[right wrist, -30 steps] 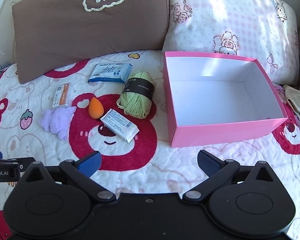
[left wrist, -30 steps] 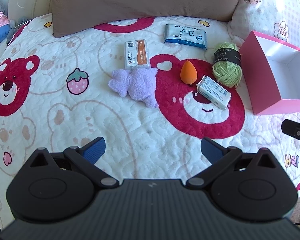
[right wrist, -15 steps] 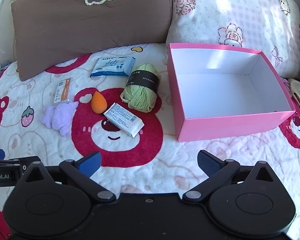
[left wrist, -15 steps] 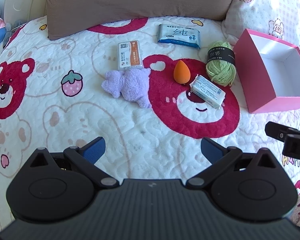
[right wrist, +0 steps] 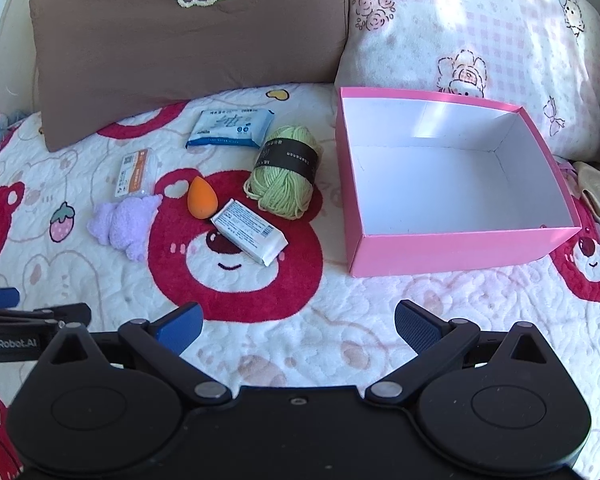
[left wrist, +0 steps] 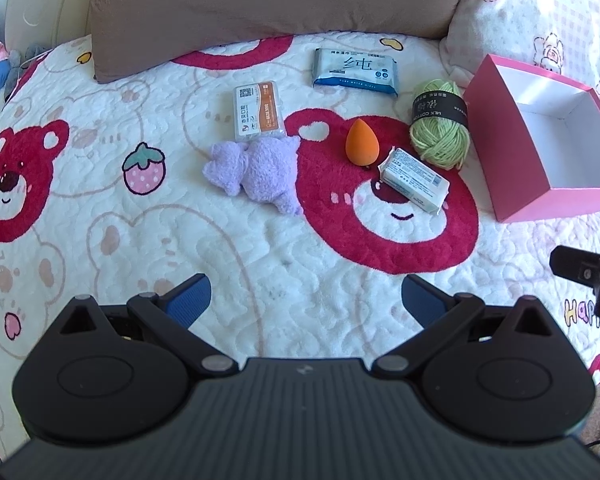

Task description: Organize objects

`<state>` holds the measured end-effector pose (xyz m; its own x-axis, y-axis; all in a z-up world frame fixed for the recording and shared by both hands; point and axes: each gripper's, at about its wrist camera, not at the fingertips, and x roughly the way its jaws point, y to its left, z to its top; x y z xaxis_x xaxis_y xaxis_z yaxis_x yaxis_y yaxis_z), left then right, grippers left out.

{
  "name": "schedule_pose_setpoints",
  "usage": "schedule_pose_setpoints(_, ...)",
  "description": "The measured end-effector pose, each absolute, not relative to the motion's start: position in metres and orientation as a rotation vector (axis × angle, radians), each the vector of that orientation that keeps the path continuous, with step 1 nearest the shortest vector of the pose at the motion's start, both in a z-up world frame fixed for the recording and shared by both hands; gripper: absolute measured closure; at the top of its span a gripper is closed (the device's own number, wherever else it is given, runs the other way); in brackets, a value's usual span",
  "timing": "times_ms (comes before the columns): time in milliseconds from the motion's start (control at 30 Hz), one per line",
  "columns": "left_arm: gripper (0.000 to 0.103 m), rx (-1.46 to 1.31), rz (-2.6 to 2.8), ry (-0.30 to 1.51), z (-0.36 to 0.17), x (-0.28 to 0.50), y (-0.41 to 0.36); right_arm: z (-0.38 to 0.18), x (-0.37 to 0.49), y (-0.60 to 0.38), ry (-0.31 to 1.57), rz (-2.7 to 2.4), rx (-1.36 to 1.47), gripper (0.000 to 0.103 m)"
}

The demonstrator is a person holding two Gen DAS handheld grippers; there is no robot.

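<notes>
Several small items lie on a bear-print bedspread (left wrist: 100, 208): a purple plush (left wrist: 256, 168) (right wrist: 124, 224), an orange sponge (left wrist: 362, 142) (right wrist: 202, 198), a white packet (left wrist: 414, 180) (right wrist: 250, 232), green yarn (left wrist: 440, 128) (right wrist: 286, 168), a blue wipes pack (left wrist: 356, 68) (right wrist: 230, 126) and an orange-white pack (left wrist: 258, 110) (right wrist: 134, 174). An empty pink box (right wrist: 456, 248) (left wrist: 512, 152) stands to their right. My left gripper (left wrist: 306, 300) is open, short of the plush. My right gripper (right wrist: 298, 324) is open, before the box and packet.
A brown pillow (right wrist: 180, 52) and a pink checked pillow (right wrist: 480, 28) line the far side of the bed. The other gripper's black body shows at the right edge of the left wrist view (left wrist: 588, 276) and at the left edge of the right wrist view (right wrist: 24, 332).
Both views shift slightly: the items sit a little nearer in each view and the pink box has slid rightward in the right wrist view. Both grippers stay open and nothing on the bed moved.
</notes>
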<state>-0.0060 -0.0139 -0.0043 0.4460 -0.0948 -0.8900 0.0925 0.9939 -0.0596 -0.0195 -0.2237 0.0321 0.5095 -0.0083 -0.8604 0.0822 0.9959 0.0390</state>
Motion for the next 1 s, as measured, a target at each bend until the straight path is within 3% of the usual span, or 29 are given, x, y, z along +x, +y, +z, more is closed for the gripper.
schedule_pose_setpoints(533, 0.000, 0.027, -0.137, 1.084, 0.039, 0.047, 0.055, 0.063, 0.014, -0.159, 0.993, 0.215, -0.118, 0.003)
schedule_pose_setpoints(667, 0.001, -0.028, -0.182, 1.025, 0.033, 0.054, 0.062, 0.057, 0.025, -0.140, 0.946, 0.279, -0.130, 0.007)
schedule_pose_setpoints(1000, 0.001, -0.012, -0.243, 1.048, -0.013, 0.079, 0.064, -0.001, 0.049, -0.097, 1.068, 0.376, -0.152, 0.009)
